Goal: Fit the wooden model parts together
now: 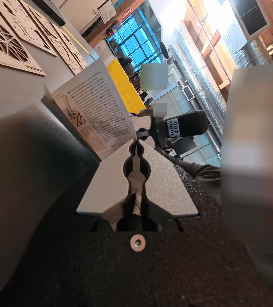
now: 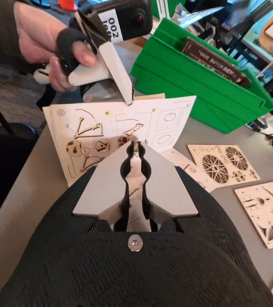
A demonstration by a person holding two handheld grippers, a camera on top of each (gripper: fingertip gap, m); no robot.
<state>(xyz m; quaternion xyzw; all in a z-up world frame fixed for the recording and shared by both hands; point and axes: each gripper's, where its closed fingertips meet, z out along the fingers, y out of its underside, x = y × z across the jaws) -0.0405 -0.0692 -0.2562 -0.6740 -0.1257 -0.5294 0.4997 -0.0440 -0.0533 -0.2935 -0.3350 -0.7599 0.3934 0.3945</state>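
Observation:
An instruction booklet (image 2: 120, 119) stands open on the grey table (image 2: 16, 207), one page lifted upright. My left gripper (image 2: 130, 101) is shut on that page's top edge; it also shows in the left wrist view (image 1: 136, 141), with paper between its fingers. My right gripper (image 2: 135, 142) has its jaws shut, tips against the lower middle of the page; I cannot tell if it pinches the paper. In the left wrist view it (image 1: 142, 131) sits just beyond my left tips. Laser-cut wooden part sheets (image 2: 222, 162) lie flat to the right.
A green bin (image 2: 190, 93) holding a brown box (image 2: 215, 64) stands behind the booklet. Another wooden sheet (image 2: 265, 211) lies near the right edge. More sheets (image 1: 7, 41) and a yellow bin (image 1: 125, 86) show in the left wrist view. A hand (image 2: 37, 43) holds the left gripper. My right fingertips sit around 4 cm from my left ones.

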